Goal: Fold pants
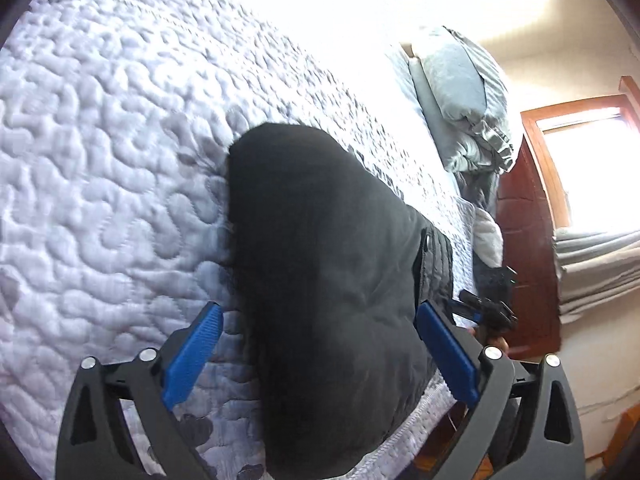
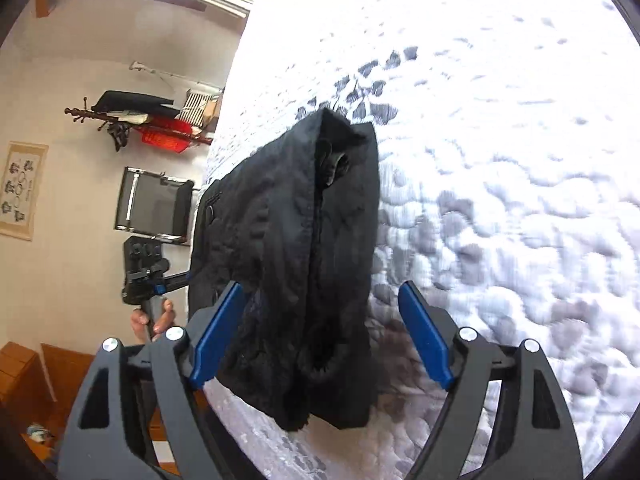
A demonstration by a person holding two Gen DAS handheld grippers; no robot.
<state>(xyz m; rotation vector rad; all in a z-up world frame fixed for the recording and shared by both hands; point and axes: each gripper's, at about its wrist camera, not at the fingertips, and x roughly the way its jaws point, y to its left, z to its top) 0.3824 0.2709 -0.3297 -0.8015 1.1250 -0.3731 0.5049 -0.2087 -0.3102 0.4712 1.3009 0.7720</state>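
Observation:
The black pants (image 1: 332, 280) lie folded into a compact bundle on the white quilted bed (image 1: 100, 140), near its edge. My left gripper (image 1: 320, 356) is open, its blue fingers (image 1: 192, 356) standing on either side of the bundle, empty. In the right wrist view the pants (image 2: 296, 260) show stacked folded layers with the cuffs facing me. My right gripper (image 2: 320, 332) is open and empty, fingers either side of the bundle. The left gripper (image 2: 148, 276), held in a hand, shows beyond the bed edge; the right gripper (image 1: 490, 304) shows beside the bundle in the left wrist view.
Grey pillows (image 1: 464, 100) are piled at the head of the bed. A wooden door (image 1: 524, 248) and a bright window (image 1: 592, 168) are beyond. A coat rack (image 2: 136, 120) and a dark screen (image 2: 154, 208) stand by the wall. The quilt (image 2: 500, 200) spreads wide.

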